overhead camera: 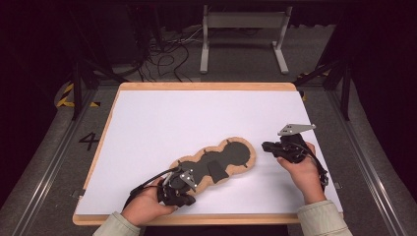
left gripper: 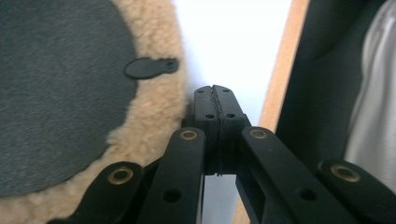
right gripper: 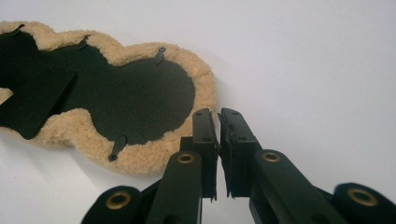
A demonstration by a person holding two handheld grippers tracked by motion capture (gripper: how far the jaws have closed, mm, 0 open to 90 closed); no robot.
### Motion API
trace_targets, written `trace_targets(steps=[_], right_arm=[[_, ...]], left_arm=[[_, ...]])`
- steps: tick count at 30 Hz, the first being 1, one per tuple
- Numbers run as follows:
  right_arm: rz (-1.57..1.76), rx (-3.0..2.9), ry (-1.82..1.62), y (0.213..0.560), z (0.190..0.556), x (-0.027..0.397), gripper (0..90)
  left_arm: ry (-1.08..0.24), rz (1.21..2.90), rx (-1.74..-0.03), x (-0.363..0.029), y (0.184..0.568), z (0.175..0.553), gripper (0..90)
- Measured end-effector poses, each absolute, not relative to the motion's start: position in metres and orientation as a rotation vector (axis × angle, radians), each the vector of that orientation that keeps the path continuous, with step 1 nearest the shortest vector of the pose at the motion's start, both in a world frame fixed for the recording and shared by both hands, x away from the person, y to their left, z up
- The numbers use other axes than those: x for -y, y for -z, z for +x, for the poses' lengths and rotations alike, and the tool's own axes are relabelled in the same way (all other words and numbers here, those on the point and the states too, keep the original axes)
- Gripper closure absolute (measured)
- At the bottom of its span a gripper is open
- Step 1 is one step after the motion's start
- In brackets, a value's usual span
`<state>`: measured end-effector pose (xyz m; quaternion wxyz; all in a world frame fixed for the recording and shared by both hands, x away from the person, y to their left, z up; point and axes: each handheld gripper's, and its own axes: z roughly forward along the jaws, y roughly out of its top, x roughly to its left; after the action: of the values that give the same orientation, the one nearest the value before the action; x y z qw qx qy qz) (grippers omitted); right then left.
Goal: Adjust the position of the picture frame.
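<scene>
Fleece pad [overhead camera: 216, 162], tan and fluffy at its edge with a dark flat middle, lies on the white counter [overhead camera: 196, 118], a bit below the middle of the high view. It is long and bumpy (like three round blobs in a row), and it runs from about 8 o'clock up toward 2 o'clock.

Nearest to the person, at about 7 o'clock, the left hand [overhead camera: 145, 206] holds the left gripper [overhead camera: 179, 194]. It sits at the low end of the pad. In the left gripper view its jaws are pressed together with nothing between them, just beside the fluffy edge [left gripper: 149, 112]. A small black tab [left gripper: 149, 68] lies on that edge.

A little farther off, at about 4 o'clock, the right hand [overhead camera: 302, 169] holds the right gripper [overhead camera: 268, 146]. It points at the top end of the pad. In the right gripper view its jaws are almost together, with a thin gap and nothing in it, just beside the fluffy rim [right gripper: 205, 93].

Far behind the counter, at 12 o'clock, a grey frame [overhead camera: 243, 37] stands on the floor.
</scene>
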<state>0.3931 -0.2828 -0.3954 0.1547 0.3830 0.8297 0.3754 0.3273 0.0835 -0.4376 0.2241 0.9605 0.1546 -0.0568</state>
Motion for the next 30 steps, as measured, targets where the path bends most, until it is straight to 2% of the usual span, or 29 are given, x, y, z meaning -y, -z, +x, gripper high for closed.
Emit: trace_targets(steps=[16,20,30], right_arm=[[1.097,-2.369,-1.077,0.393,0.387,0.286,84.6],[1.097,-2.367,-1.076,0.392,0.384,0.286,84.5],[1.109,-2.371,-1.135,0.39,0.377,0.288,84.6]], left_arm=[[0.082,2.617,-0.546,-0.093,0.438,0.342,90.0],[0.081,2.582,-0.621,-0.1,0.439,0.349,90.0],[-0.029,2.464,-0.812,-0.117,0.442,0.372,90.0]])
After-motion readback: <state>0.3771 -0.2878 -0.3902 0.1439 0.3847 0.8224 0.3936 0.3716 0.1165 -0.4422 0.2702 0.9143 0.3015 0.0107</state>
